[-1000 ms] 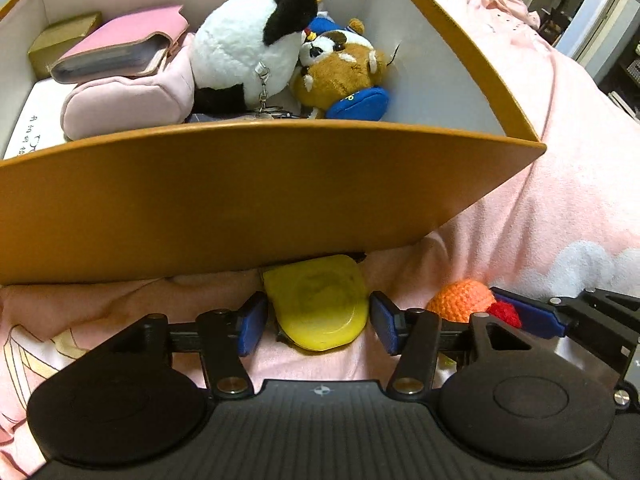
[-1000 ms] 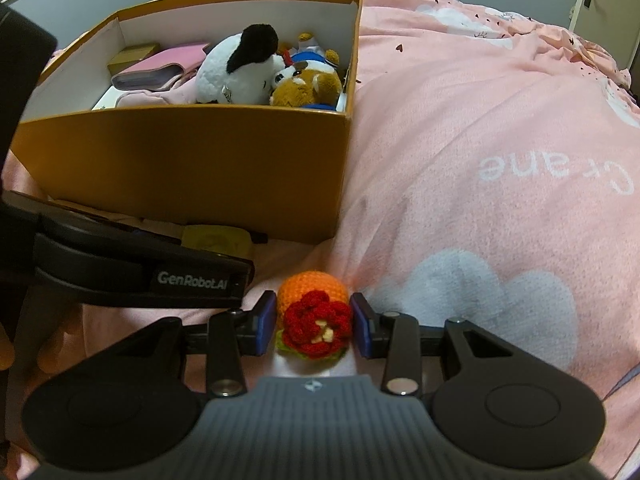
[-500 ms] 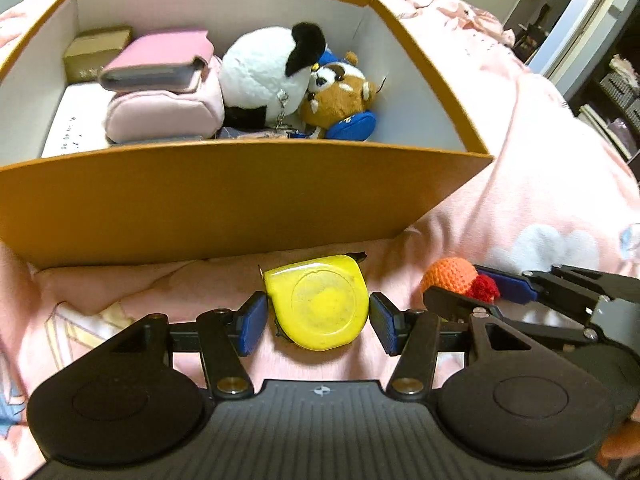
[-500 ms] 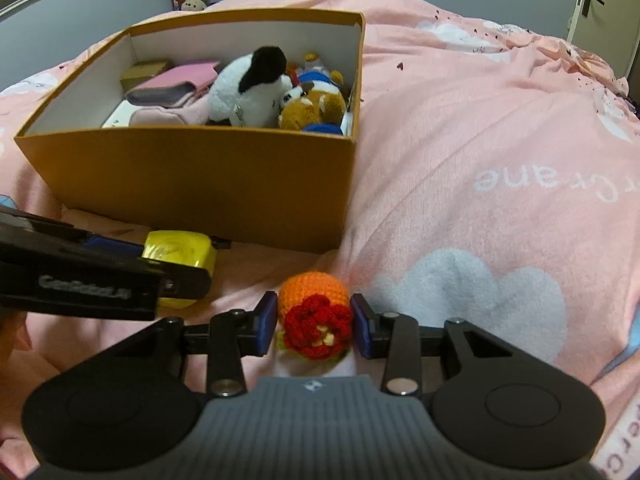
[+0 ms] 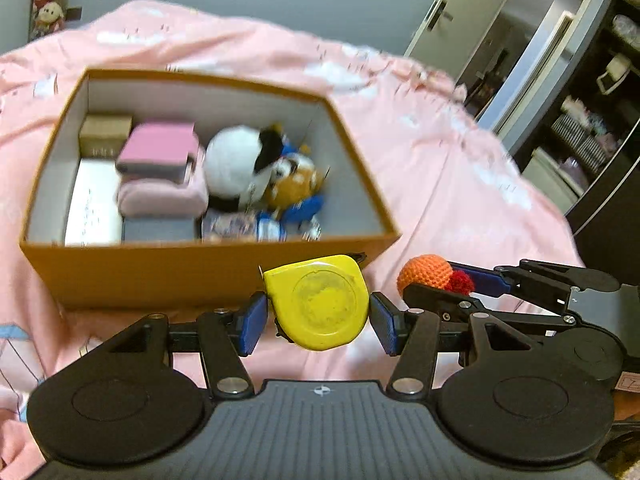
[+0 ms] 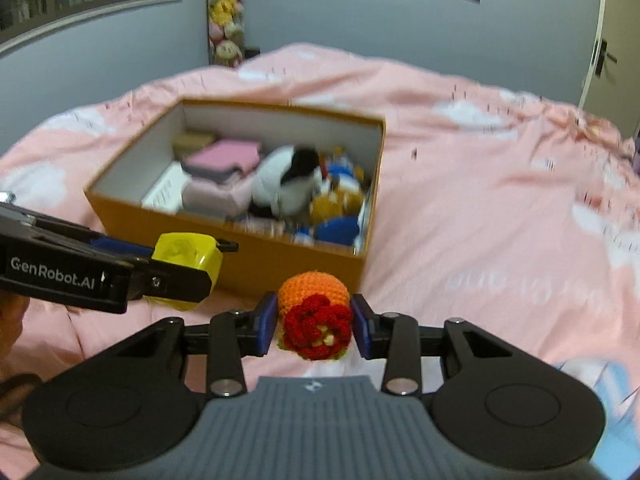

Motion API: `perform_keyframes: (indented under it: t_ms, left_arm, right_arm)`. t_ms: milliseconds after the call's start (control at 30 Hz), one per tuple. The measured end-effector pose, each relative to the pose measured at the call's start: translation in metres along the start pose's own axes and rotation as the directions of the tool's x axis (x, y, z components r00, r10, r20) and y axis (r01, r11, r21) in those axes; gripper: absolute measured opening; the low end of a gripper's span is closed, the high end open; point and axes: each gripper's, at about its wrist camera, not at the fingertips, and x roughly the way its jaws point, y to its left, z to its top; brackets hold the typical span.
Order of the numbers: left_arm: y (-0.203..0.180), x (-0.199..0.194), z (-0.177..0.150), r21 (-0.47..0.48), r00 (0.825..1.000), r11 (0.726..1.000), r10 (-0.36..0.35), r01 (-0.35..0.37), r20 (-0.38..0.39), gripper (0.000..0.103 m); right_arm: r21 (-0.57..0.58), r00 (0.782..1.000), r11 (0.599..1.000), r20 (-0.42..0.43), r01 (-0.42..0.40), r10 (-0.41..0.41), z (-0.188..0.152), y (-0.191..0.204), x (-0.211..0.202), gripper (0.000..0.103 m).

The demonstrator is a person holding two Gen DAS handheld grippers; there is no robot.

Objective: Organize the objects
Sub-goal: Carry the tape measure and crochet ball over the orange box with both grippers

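Box (image 5: 160,280) of orange cardboard, white inside and open at the top, sits on the pink bed cover (image 6: 500,220), which fills both views; in the left wrist view the box lies toward 10 o'clock, in the right wrist view toward 11 o'clock. Inside it, blurred, are a black-and-white panda plush (image 5: 236,164) with a brown plush dog (image 5: 296,184) at its 4 o'clock, a pink pouch (image 5: 164,198) with a pink wallet (image 5: 160,152) stacked on it at the panda's 9 o'clock, a white flat item (image 5: 94,208) along the left wall, and a small tan box (image 5: 105,133) in the far left corner. The left gripper (image 5: 318,318) has its blue fingers clamped on a yellow tape measure (image 5: 320,304), held above the cover in front of the box's near wall. The right gripper (image 6: 314,322) has its fingers clamped on an orange crocheted ball (image 6: 313,288) with a red crocheted flower (image 6: 318,330) facing the camera; it hangs clear of the cover at the tape measure's 3 o'clock, just short of the box's near right corner.
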Motion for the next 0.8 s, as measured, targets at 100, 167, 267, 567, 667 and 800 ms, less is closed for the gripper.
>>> perform_keyframes:
  t_ms: [100, 167, 267, 567, 667, 800]
  left_arm:
    - [0.0, -0.007, 0.012, -0.015, 0.999, 1.0, -0.023, 0.023, 0.039, 0.063]
    - [0.001, -0.011, 0.021, -0.019, 0.998, 0.999, -0.026, 0.028, 0.064, 0.064]
    - [0.005, -0.013, 0.034, -0.035, 0.996, 0.999, -0.022, 0.025, 0.089, 0.064]
    - [0.03, 0.018, 0.064, -0.083, 0.998, 0.997, 0.004, 0.002, 0.067, 0.064]
    - [0.039, 0.034, 0.068, -0.102, 0.999, 0.995, 0.009, -0.004, 0.045, 0.063]
    - [0.046, 0.053, 0.068, -0.111, 1.0, 0.994, 0.007, -0.006, 0.004, 0.064]
  right_arm:
    - [-0.015, 0.999, 1.0, 0.051, -0.006, 0.007, 0.015, -0.001, -0.01, 0.041]
    - [-0.029, 0.996, 1.0, 0.085, -0.01, 0.013, 0.026, -0.002, -0.013, 0.041]
    - [-0.057, 0.993, 0.998, 0.12, -0.015, 0.022, 0.043, -0.002, -0.012, 0.041]
    - [-0.131, 0.998, 0.991, 0.036, -0.041, 0.046, 0.077, -0.006, 0.04, 0.041]
    - [-0.153, 0.998, 0.987, -0.025, -0.056, 0.053, 0.082, -0.007, 0.06, 0.041]
    - [-0.196, 0.992, 0.978, -0.111, -0.073, 0.052, 0.083, -0.004, 0.085, 0.041]
